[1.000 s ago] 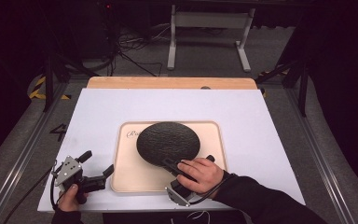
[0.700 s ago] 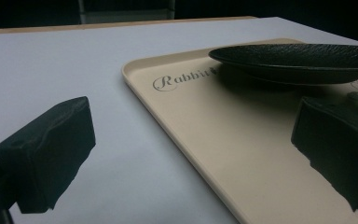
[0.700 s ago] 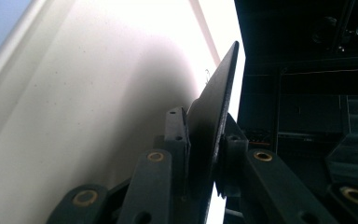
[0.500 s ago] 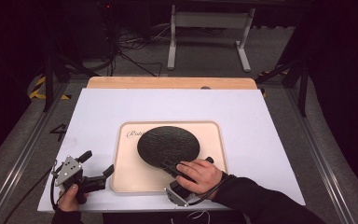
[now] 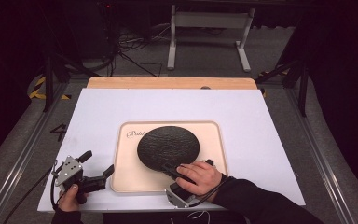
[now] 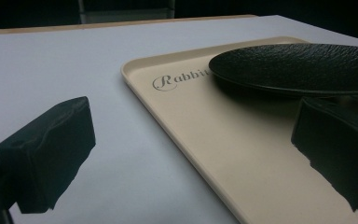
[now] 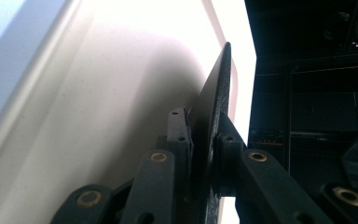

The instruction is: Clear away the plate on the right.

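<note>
Over the middle of the cream tray, a round black plate is held by its near rim in the right gripper, whose fingers are pinched on that edge, one above and one below. From the right gripper view the plate looks thin and rigid, a flat disc seen edge-on, and it seems to sit clear of the tray floor rather than flat on it. Its upper face is pebbled like leather, matte and dark; it probably grips well, but a hold on one edge leaves it prone to sag or swing, so a deep bite on the rim seems wise. If ceramic, it would chip when dropped. The tray is smooth, with rounded corners, a low raised lip and script lettering. At the near left corner of the white desk, the left gripper rests with fingers spread wide, empty, just beside the tray
</note>
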A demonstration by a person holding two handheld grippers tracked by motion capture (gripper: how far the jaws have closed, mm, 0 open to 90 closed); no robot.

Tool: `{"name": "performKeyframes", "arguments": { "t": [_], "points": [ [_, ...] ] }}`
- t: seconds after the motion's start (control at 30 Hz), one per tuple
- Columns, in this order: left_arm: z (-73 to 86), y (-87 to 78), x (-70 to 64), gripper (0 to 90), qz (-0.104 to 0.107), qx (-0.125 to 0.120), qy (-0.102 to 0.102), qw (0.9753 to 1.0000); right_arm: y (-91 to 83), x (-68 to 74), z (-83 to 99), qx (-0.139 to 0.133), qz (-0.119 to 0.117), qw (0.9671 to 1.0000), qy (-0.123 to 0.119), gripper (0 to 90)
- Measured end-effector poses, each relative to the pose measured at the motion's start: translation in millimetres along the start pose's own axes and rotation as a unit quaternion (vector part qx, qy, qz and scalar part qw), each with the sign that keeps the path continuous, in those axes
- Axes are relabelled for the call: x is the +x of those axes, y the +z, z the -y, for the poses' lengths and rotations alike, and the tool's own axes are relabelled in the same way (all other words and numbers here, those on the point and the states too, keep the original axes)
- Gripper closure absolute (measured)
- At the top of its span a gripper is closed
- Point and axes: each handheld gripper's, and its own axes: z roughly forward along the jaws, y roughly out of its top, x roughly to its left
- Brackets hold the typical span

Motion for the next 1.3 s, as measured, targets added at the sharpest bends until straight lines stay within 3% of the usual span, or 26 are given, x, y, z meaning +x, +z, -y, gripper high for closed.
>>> {"name": "performKeyframes", "arguments": {
  "t": [0.2, 0.33, 0.73, 1.3],
  "points": [
    [0.0, 0.0, -0.1, 0.5, 0.000, 0.000, 0.000, 1.0000, 0.6, 2.3, 0.0, -0.008, -0.003, 1.0000, 0.001, 82.0],
    [0.0, 0.0, 0.0, 0.5, 0.000, 0.000, 0.000, 1.0000, 1.9, 5.2, 0.5, -0.011, -0.017, 0.9998, 0.006, 81.7],
    [-0.1, 0.2, -0.2, 0.5, 0.000, 0.001, 0.001, 1.0000, 7.8, 15.3, 1.3, -0.020, -0.038, 0.9985, 0.032, 77.4],
    [-0.1, 0.8, -0.7, 0.5, -0.001, 0.002, 0.001, 1.0000, 10.8, 19.4, 2.5, -0.025, -0.044, 0.9977, 0.045, 73.1]
  ]
}}
